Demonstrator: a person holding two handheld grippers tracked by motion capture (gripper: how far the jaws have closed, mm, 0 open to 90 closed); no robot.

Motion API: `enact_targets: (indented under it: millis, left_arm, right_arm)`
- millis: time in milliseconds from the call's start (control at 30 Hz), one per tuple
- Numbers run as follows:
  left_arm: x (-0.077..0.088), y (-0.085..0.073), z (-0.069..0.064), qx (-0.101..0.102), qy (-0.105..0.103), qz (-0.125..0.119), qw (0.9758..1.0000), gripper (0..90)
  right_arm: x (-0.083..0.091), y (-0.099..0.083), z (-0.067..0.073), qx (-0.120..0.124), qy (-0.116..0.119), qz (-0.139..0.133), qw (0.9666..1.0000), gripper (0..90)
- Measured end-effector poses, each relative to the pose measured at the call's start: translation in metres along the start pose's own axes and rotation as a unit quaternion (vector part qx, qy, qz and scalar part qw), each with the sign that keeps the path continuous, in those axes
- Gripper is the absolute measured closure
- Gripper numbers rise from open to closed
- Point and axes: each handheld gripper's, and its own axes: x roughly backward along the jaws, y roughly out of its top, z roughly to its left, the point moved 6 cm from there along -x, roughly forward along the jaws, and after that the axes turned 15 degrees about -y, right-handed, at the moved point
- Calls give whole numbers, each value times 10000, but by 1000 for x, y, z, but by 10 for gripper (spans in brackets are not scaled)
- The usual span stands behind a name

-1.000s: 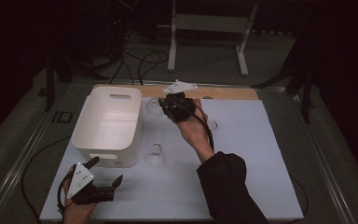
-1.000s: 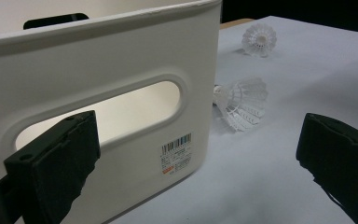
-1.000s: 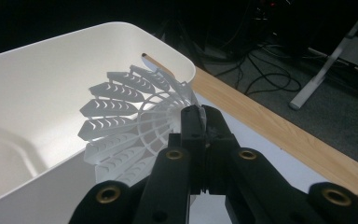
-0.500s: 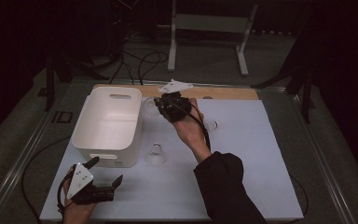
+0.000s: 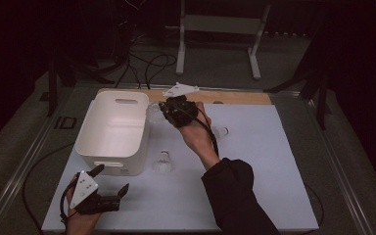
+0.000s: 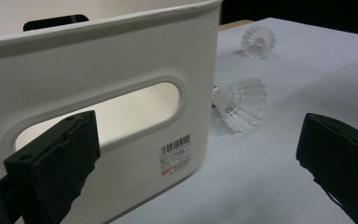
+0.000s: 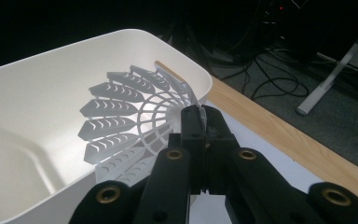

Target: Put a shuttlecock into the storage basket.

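White plastic shuttlecock pinched in closed right gripper, centre frame, skirt fanned toward white plastic bin. Bin opening lower left of jaws, just beside rim. Left gripper open, idle, lower left.

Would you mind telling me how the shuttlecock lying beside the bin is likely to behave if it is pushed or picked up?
The shuttlecock looks very light: its skirt is thin, slotted plastic mesh, so a nudge would probably send it skidding. Lying on its side on the smooth sheet, its cone shape would likely roll in a curve. The skirt may flex if squeezed, so gripping near the cork seems safer.
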Motion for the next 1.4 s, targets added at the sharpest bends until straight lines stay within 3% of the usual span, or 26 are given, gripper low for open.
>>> enact_targets:
  millis: [1400]
  left_arm:
    - [0,0,-1,3,-21,-1,10000,3]
  right_arm:
    - [0,18,25,129,279,-162,9994,885]
